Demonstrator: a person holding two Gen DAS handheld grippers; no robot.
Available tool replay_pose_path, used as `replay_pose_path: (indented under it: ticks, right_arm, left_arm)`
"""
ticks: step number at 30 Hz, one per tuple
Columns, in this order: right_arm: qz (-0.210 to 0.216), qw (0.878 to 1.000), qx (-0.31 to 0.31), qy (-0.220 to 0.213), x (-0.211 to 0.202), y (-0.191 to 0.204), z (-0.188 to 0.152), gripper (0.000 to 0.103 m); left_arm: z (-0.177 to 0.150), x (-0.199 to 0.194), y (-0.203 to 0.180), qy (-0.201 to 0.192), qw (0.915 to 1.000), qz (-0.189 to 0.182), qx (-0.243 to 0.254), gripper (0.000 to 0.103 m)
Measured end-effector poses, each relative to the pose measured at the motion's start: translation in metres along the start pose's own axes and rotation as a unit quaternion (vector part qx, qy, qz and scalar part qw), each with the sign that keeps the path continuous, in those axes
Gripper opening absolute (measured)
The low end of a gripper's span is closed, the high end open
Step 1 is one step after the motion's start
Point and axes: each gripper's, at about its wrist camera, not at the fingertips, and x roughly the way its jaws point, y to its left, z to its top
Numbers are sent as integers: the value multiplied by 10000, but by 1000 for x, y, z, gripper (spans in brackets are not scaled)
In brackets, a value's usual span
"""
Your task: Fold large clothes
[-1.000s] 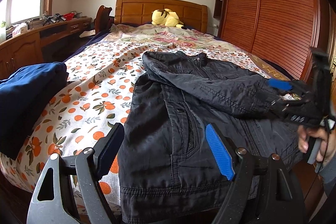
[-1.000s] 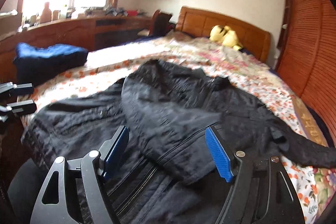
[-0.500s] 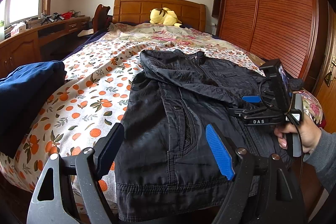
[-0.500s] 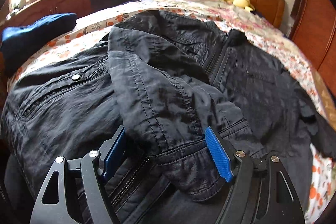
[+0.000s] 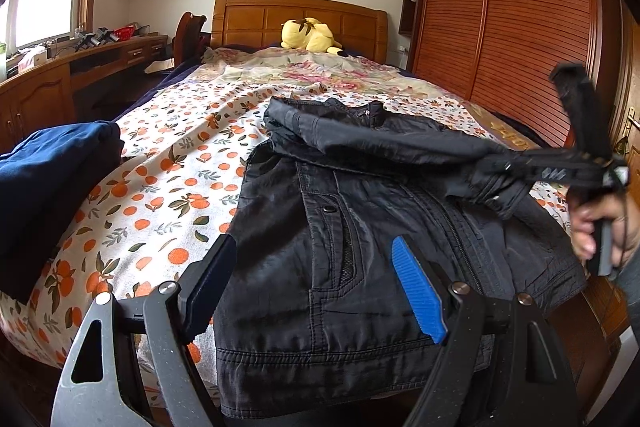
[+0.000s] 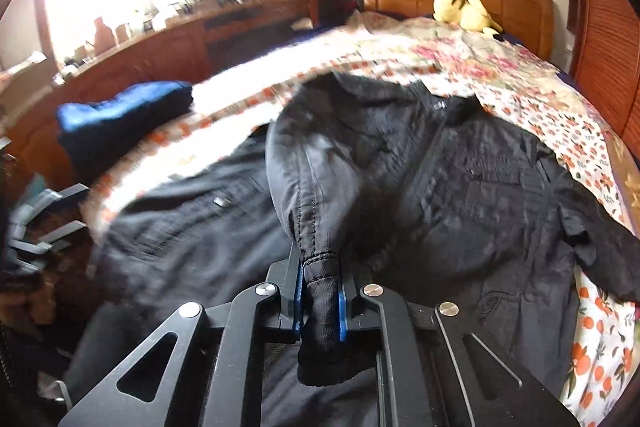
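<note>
a black jacket (image 5: 360, 227) lies front-up on the bed (image 5: 168, 195), its hem at the foot end and its collar toward the wooden headboard (image 5: 296, 23).

the right gripper (image 6: 319, 301) is clamped on the jacket's sleeve cuff (image 6: 320, 307), the ribbed end pinched between the two blue pads (image 6: 297, 291) with a short stub sticking out behind them. seen from the left wrist camera, the right gripper (image 5: 516, 167) reaches in level from the right side, holding the sleeve (image 5: 392, 143) raised above the jacket's chest so that it stretches across from the far shoulder. the person's hand (image 5: 600, 223) grips the handle below it, fingers curled around the trigger bar.

the left gripper (image 5: 316, 283) hovers over the jacket's lower front near the hem, pointing up the bed, its jaws spread wide and holding nothing; the chest pocket zip shows between them.

a folded blue garment (image 5: 44, 179) sits at the bed's left edge, well apart from the jacket. a yellow plush toy (image 5: 308, 35) rests against the headboard.
</note>
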Motion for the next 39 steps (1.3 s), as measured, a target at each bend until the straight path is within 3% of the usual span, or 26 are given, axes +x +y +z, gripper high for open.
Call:
replay_pose_path:
  ticks: [2,5,9,12,18,22,29,34,39]
  right_arm:
    - [155,9998,71,-69,-11,-3,1,12]
    - [-31,9999,127,-101,-15,-16,0,12]
    - [-405,9980,484,75,1,-50,-11,12]
    - [-1013,9931,557,198,18,-79,-21,13]
    - [-1718,9820,773,99,30,-126,-30,37]
    - [-2246,9721,547,-396,21,-132,-33,38]
    - [-1934,9796,485,-253,34,-140,-50,45]
    - [-1628,9835,751,256,61,-179,-49,46]
    - [-1550,9825,976,335,70,-196,-51,48]
  left_arm:
    - [1,0,-2,0,10000,-14,11,81]
    - [3,4,-5,6,10000,-53,30,81]
    - [6,15,-10,67,9999,-65,133,81]
    - [9,26,-16,105,9997,-71,212,81]
    - [22,55,-37,166,9989,-102,427,81]
    - [35,77,-56,179,9978,-162,623,81]
    - [62,120,-92,135,9953,-420,862,81]
    - [75,148,-115,145,9937,-573,952,81]
    - [83,172,-130,130,9929,-652,982,81]
